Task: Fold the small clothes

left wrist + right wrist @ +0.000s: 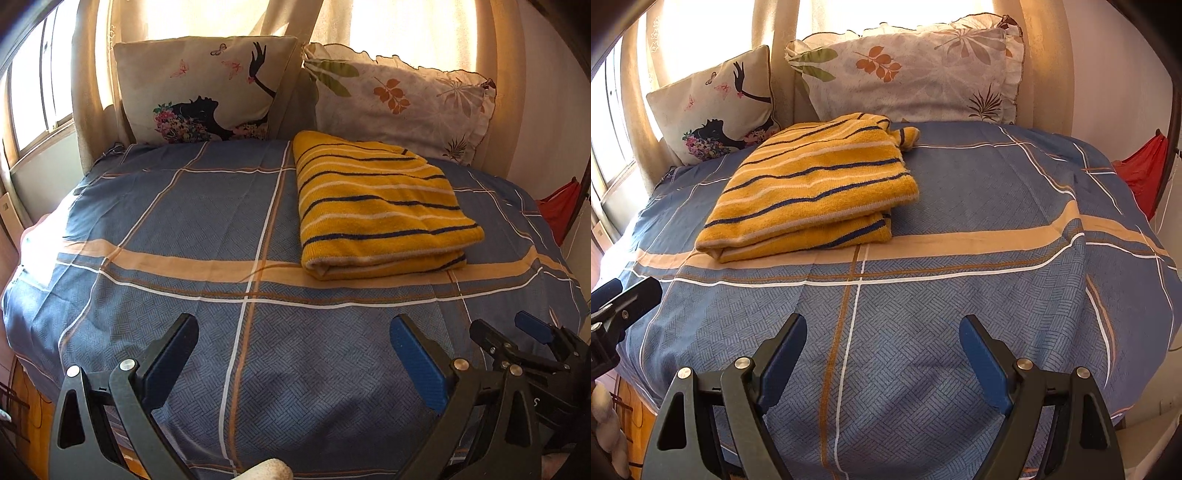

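Observation:
A yellow knitted garment with dark blue and white stripes (pixel 380 206) lies folded into a thick rectangle on the blue checked bedsheet (pixel 184 229), right of the middle in the left wrist view. It also shows in the right wrist view (pixel 812 188), left of centre, with a loose corner at its far end. My left gripper (pixel 293 328) is open and empty above the sheet, well short of the garment. My right gripper (pixel 882 328) is open and empty, also near the bed's front edge. The right gripper (pixel 517 332) shows at the lower right of the left wrist view.
Two pillows lean against the curtained window at the head of the bed: one with a black silhouette print (pixel 199 92) and one with leaf prints (pixel 399 103). A red cloth (pixel 1141 173) hangs off the right side. A window (pixel 37 92) is at left.

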Demonstrator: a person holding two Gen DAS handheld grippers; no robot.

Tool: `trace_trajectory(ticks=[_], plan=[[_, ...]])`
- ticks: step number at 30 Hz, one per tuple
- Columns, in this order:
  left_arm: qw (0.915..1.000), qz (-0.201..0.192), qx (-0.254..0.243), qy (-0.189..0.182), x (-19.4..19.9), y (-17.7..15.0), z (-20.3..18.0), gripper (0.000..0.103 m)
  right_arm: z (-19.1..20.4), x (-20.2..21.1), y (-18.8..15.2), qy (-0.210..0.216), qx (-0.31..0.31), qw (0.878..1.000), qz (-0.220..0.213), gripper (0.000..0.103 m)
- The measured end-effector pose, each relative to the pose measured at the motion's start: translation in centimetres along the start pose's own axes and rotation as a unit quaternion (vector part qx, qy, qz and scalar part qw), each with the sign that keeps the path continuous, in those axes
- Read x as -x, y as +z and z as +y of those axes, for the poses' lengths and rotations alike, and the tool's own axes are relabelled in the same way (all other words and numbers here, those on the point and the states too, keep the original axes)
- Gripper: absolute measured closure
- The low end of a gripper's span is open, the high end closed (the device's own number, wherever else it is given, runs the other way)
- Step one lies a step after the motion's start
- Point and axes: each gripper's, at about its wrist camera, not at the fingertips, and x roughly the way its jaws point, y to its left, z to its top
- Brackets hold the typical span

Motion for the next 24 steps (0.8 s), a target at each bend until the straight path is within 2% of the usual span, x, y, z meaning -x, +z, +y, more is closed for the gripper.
trace_trajectory(ticks=[17,24], plan=[[0.9967,0.080,0.011,-0.006,-3.2,-1.2,0.6,0.000,0.1,-1.2,-0.2,-0.010,0.006,1.000,0.021,0.014],[0.9963,0.085,0.014,-0.006,-3.5,-1.4,0.8,0.000,0.4,-1.4,-0.5,-0.014,0.010,1.000,0.022,0.013]])
